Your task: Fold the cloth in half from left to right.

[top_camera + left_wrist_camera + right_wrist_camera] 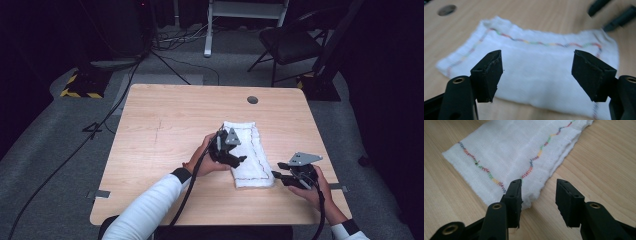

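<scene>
**Folded cloth released, both grippers beside it**

A folded white cloth [248,155] is seen lying flat on the table [165,130], its long axis running away from the person. The left gripper [235,161] is held over the cloth's left long edge, jaws spread, nothing gripped. The right gripper [279,176] is placed at the cloth's near right corner, jaws parted and empty; it is judged the better placed for that corner.
</scene>
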### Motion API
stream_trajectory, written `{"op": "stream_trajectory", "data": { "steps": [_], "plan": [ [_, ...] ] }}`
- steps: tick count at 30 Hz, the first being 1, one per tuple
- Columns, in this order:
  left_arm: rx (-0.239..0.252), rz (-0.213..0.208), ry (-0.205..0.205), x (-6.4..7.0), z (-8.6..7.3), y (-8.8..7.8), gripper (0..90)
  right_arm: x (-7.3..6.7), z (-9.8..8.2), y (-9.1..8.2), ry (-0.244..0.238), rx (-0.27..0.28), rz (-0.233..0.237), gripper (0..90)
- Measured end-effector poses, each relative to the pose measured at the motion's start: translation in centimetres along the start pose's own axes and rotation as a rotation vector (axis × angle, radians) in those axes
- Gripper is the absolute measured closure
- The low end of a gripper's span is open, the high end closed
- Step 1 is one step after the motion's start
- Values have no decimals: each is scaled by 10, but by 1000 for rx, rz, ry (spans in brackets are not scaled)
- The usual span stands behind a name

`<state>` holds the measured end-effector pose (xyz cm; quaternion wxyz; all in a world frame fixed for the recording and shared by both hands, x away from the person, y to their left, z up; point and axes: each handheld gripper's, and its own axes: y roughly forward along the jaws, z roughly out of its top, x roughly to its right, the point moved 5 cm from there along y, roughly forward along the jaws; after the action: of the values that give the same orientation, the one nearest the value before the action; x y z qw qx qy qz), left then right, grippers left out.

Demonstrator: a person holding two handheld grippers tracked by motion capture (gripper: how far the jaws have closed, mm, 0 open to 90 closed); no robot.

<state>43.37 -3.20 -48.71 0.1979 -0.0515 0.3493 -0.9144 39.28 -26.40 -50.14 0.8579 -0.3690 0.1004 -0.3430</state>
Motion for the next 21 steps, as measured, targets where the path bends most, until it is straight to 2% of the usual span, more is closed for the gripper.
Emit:
{"op": "stream_trajectory", "data": {
  "steps": [2,3,4,5,6,7,8,10,13,14,18,19,21],
  "plan": [
    [-46,-45,22,12,-11,6,331,3,-1,4,4,-7,-1,584],
    [-76,-69,45,23,-18,11,352,3,-2,5,-5,-11,1,591],
    [-76,-69,45,23,-18,11,379,3,-2,5,-5,-11,1,591],
    [-94,-107,58,31,-23,15,397,3,-3,9,-12,-21,2,594],
    [-99,-121,64,34,-26,17,440,3,-3,11,-16,-21,11,600],
    [-99,-121,64,34,-26,17,526,3,-3,11,-16,-21,11,600],
    [-105,-140,71,36,-29,19,526,2,-4,13,-20,-27,17,604],
    [-113,-149,81,37,-32,21,572,0,-7,20,-26,-44,39,615],
    [-107,-175,63,34,-35,20,618,-1,-7,21,-28,-48,45,625],
    [-102,-183,45,34,-37,18,641,-1,-7,22,-33,-48,56,637],
    [-97,-187,53,34,-40,15,672,-4,-7,23,-30,-49,80,657],
    [-107,-200,53,35,-42,12,693,-7,-7,23,-39,-51,97,670],
    [-108,-208,53,35,-44,11,700,-9,-6,23,-42,-54,101,670]
  ]
}}
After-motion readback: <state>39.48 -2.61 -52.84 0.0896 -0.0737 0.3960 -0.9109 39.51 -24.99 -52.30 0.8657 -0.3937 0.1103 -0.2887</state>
